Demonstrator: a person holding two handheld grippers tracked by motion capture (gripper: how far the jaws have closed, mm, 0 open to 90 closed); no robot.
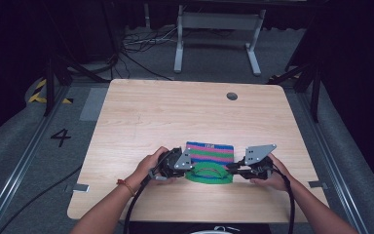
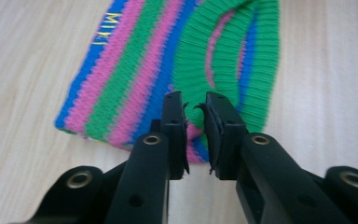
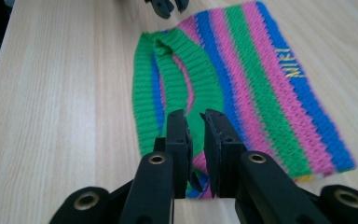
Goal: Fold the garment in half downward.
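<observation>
A: Striped knit hat, pink, green and blue, lies flat on the wooden table in the high view, directly between the two tools. The left gripper meets its left end and the right gripper its right end, both at the green ribbed brim on the edge nearest the person.

B: Are they holding it?

A: In the left gripper view the jaws stand a narrow gap apart, and the hat's corner lies just ahead of and below the tips, the brim curling off to the right. I see no cloth pressed between the pads, so I read it as not clamped.

B: And the other side?

A: The right gripper view shows much the same: jaws slightly parted, the hat's near corner peeking through the slot beneath them, stripes running away ahead and to the right, yellow lettering far along a blue band. The left gripper's tips show at the hat's far end.

B: So how should this step go?

A: I'd judge both tips should sink to the table together, catch only the brim's corner layers, close evenly, and lift level so the knit doesn't stretch or twist.
</observation>
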